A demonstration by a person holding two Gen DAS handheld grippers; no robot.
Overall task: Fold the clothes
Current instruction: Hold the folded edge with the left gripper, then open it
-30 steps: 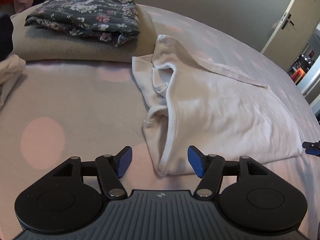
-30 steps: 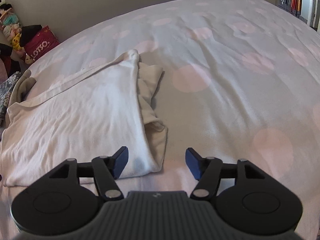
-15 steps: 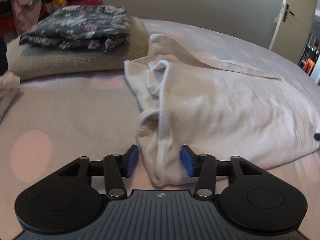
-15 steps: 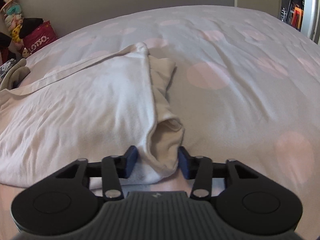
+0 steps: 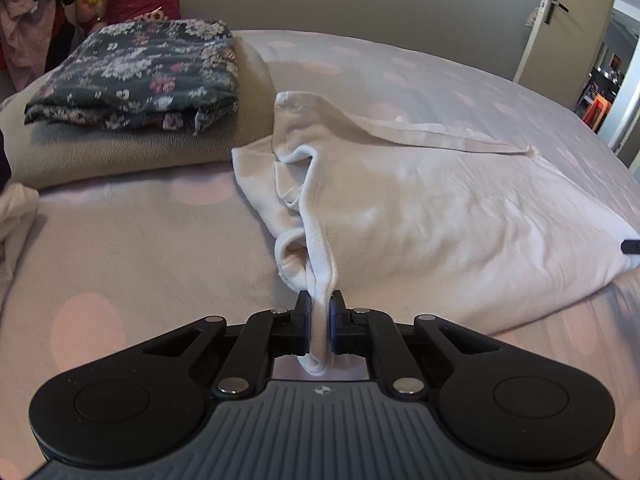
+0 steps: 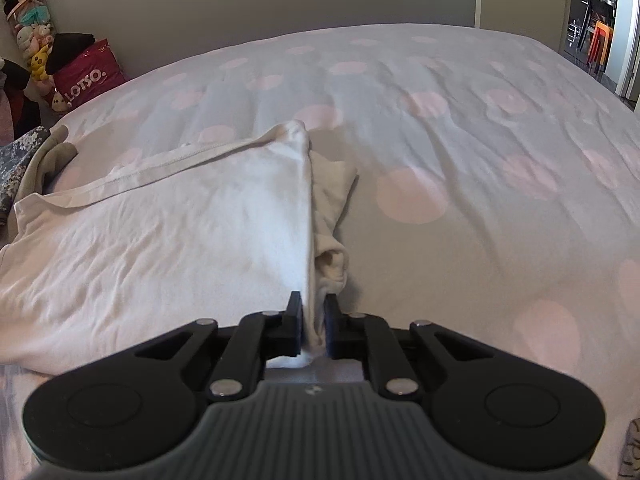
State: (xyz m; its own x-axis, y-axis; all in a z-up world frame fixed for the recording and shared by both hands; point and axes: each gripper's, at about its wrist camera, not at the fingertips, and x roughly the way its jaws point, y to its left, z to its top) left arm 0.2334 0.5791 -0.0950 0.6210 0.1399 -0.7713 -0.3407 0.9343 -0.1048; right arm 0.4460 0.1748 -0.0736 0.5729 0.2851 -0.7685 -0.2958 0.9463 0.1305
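A white garment (image 5: 420, 216) lies folded flat on the bed, its sleeve bunched along the left edge. My left gripper (image 5: 319, 312) has its jaws closing, pads pinching the near left corner of the cloth, which rises slightly off the bedspread. In the right wrist view the same white garment (image 6: 180, 240) spreads to the left, with a cream sleeve tucked beside its right edge. My right gripper (image 6: 312, 316) has its jaws closing too, the near right corner pressed between the pads.
A folded dark floral garment (image 5: 148, 72) sits on a folded beige blanket (image 5: 120, 148) at the back left. The dotted pink bedspread (image 6: 460, 140) stretches far to the right. Plush toys and a pink bag (image 6: 86, 76) stand by the wall; a door (image 5: 560, 20) is at the right.
Both grippers went from wide open to shut on the garment's near corners. Both rose a little, lifting the near edge off the bed.
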